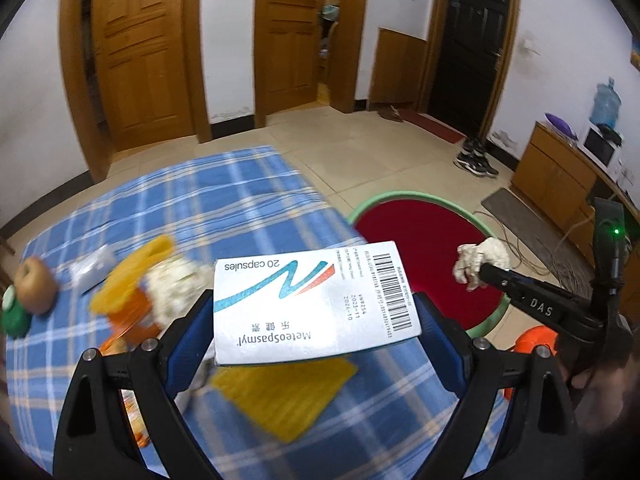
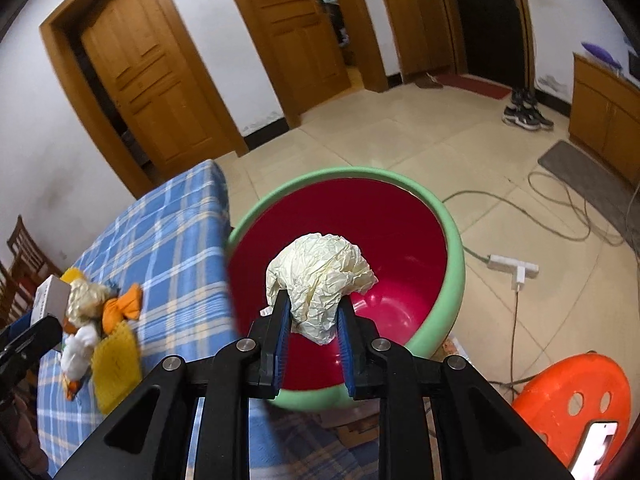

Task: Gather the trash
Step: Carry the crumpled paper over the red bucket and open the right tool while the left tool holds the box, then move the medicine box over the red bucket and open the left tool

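Even, soft indoor light, moderately bright; no hard shadows. Both fisheye views bend the doors (image 1: 136,52) and darken at the corners. Motion blur smears the worktop (image 1: 224,200) and its clutter, while the box (image 1: 312,300) and paper ball (image 2: 320,280) stay sharp.

Motion blur smears the litter on the worktop (image 1: 248,200): a yellow wrapper (image 1: 132,276) and a whitish wad (image 1: 172,288), perhaps tissue. The medicine box (image 1: 312,300) hides the left tongs' (image 1: 316,320) pads. The orange stool (image 2: 572,408) is cut by the frame edge.
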Available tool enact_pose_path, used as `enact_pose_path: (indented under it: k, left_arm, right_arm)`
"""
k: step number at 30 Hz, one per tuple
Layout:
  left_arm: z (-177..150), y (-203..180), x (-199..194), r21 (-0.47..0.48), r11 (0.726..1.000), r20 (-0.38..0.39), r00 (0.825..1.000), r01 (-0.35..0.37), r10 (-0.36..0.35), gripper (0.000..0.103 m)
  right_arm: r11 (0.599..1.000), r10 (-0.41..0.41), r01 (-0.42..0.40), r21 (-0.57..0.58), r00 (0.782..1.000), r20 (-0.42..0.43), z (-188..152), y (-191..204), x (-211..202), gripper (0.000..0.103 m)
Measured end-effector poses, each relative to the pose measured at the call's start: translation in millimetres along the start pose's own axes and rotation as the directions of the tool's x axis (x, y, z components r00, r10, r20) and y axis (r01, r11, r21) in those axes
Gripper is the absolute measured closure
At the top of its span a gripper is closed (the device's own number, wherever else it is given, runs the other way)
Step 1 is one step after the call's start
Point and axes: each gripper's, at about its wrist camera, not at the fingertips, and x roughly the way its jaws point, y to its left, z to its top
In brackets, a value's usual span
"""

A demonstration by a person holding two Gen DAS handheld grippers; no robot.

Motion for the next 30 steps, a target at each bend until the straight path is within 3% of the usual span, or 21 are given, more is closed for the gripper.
enact_pose_path:
  k: [7, 17, 30]
  left_arm:
    - [12, -29, 26, 0.048, 0.998, -0.026, 0.999, 0.030, -0.029, 0.010]
    - [21, -66, 58, 0.123, 0.990, -0.055, 0.996, 0.073, -0.066, 0.010]
    - [31, -91, 83, 0.154, 0.986, -0.057, 0.996, 0.070, -0.062, 0.007]
  right_arm:
    - [0.999, 0.000, -0.001, 0.054, 1.000, 0.017, 5, -18, -1, 0.063]
    - [0.994, -0.047, 0.038, 0.103, 0.995, 0.091, 7, -40, -33, 0.062]
    - [0.988, -0.048, 0.033, 0.149, 0.994, 0.096, -3, -53, -45, 0.062]
